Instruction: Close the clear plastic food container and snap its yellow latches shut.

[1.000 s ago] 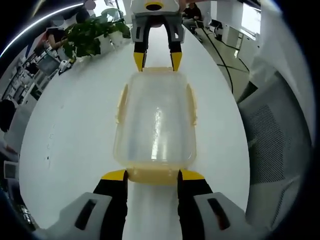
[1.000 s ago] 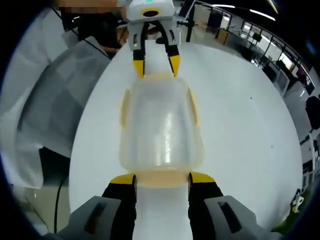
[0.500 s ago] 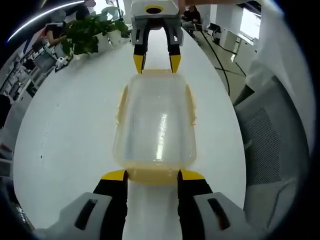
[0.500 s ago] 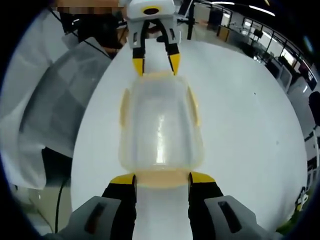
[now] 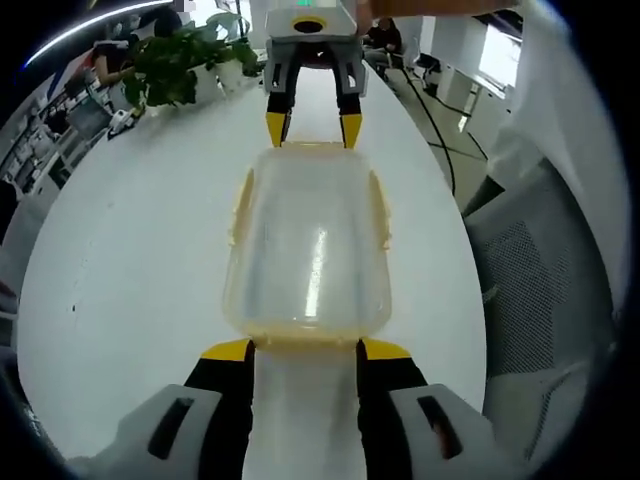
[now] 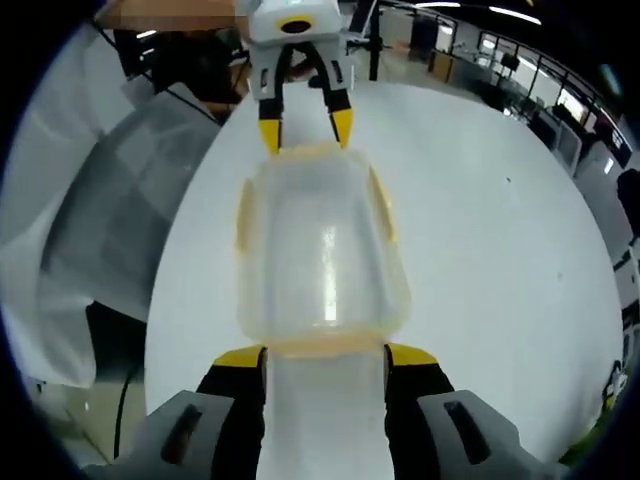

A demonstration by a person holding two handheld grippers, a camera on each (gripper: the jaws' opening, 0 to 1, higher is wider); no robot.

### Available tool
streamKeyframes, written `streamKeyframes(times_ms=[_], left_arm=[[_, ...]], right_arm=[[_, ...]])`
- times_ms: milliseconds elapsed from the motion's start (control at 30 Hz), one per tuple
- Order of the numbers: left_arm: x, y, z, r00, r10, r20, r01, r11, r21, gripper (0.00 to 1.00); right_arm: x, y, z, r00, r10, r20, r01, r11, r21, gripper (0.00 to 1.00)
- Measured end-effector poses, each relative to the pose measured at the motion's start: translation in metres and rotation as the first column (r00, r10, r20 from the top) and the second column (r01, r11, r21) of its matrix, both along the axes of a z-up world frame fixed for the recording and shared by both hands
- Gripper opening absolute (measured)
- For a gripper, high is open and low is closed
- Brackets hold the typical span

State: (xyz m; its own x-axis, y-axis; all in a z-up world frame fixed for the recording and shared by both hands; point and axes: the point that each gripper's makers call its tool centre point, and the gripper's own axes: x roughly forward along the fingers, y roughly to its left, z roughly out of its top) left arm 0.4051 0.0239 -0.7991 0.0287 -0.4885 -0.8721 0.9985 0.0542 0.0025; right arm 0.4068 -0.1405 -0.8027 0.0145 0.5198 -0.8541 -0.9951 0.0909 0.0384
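Latching stage judged in hand: container (image 5: 308, 250) bracketed endwise by left gripper (image 5: 305, 350) and right gripper (image 6: 324, 355), jaws spread astride end latches; inward pressing called for next.

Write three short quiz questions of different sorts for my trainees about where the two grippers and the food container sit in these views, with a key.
1. True or false: the clear plastic food container rests on the white table with its lid on.
2. Multiple choice: where are the two grippers relative to the container? A) both at one long side B) at opposite short ends, facing each other C) both above the lid.
3. Short answer: what stands on the table behind the right gripper in the left gripper view?

Key:
1. True.
2. B. The left gripper straddles the near end latch; the right gripper is at the far end.
3. A green potted plant.
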Motion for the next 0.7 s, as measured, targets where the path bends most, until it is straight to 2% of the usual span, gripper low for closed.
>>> streamKeyframes(times_ms=[33, 100, 167, 233, 333, 367, 400, 433, 467, 500, 533, 600, 667, 700], left_arm=[[0.0, 0.002, -0.002, 1.0, 0.012, 0.002, -0.012, 1.0, 0.009, 0.44], [0.0, 0.005, -0.003, 1.0, 0.022, 0.012, -0.022, 1.0, 0.012, 0.47], [0.0, 0.006, -0.001, 0.999, 0.048, 0.015, -0.048, 0.999, -0.004, 0.46], [-0.001, 0.008, 0.003, 0.995, 0.102, 0.003, -0.101, 0.994, -0.029, 0.46], [0.002, 0.009, 0.008, 0.98, 0.201, -0.005, -0.201, 0.977, -0.076, 0.45], [0.005, 0.009, 0.013, 0.966, 0.258, -0.006, -0.257, 0.96, -0.114, 0.45], [0.008, 0.007, 0.018, 0.946, 0.324, -0.019, -0.322, 0.932, -0.163, 0.45], [0.008, 0.008, 0.02, 0.927, 0.374, -0.033, -0.374, 0.91, -0.178, 0.45], [0.008, 0.006, 0.023, 0.915, 0.4, -0.047, -0.401, 0.892, -0.209, 0.45], [0.007, 0.006, 0.024, 0.897, 0.439, -0.061, -0.44, 0.867, -0.232, 0.45], [0.007, 0.007, 0.024, 0.885, 0.462, -0.064, -0.463, 0.855, -0.234, 0.45], [0.002, 0.004, 0.026, 0.863, 0.496, -0.093, -0.503, 0.827, -0.253, 0.45], [0.0, 0.002, 0.029, 0.829, 0.542, -0.135, -0.557, 0.785, -0.27, 0.45], [0.001, 0.002, 0.031, 0.806, 0.571, -0.157, -0.591, 0.755, -0.286, 0.45]], right_arm=[[0.0, -0.001, 0.0, 1.0, -0.016, 0.0, 0.016, 1.0, 0.0, 0.58], [-0.004, -0.004, 0.001, 1.0, -0.02, -0.017, 0.02, 1.0, 0.002, 0.53], [-0.007, -0.006, 0.002, 0.999, -0.039, -0.017, 0.039, 0.999, 0.013, 0.52], [-0.01, -0.006, 0.004, 0.994, -0.097, -0.044, 0.099, 0.994, 0.04, 0.52], [-0.01, -0.008, 0.009, 0.979, -0.192, -0.069, 0.198, 0.977, 0.077, 0.5], [-0.01, -0.007, 0.013, 0.97, -0.228, -0.079, 0.236, 0.965, 0.112, 0.49], [-0.01, -0.008, 0.015, 0.962, -0.26, -0.087, 0.269, 0.955, 0.122, 0.49], [-0.01, -0.009, 0.016, 0.951, -0.293, -0.095, 0.303, 0.944, 0.132, 0.48], [-0.01, -0.009, 0.017, 0.94, -0.324, -0.105, 0.337, 0.931, 0.141, 0.47], [-0.009, -0.007, 0.019, 0.926, -0.36, -0.118, 0.376, 0.911, 0.17, 0.47], [-0.01, -0.004, 0.021, 0.917, -0.377, -0.128, 0.395, 0.9, 0.184, 0.47], [-0.014, -0.001, 0.022, 0.911, -0.391, -0.131, 0.41, 0.892, 0.192, 0.47], [-0.014, 0.001, 0.023, 0.892, -0.428, -0.145, 0.45, 0.871, 0.198, 0.47], [-0.014, 0.003, 0.024, 0.884, -0.443, -0.152, 0.466, 0.86, 0.207, 0.47]])
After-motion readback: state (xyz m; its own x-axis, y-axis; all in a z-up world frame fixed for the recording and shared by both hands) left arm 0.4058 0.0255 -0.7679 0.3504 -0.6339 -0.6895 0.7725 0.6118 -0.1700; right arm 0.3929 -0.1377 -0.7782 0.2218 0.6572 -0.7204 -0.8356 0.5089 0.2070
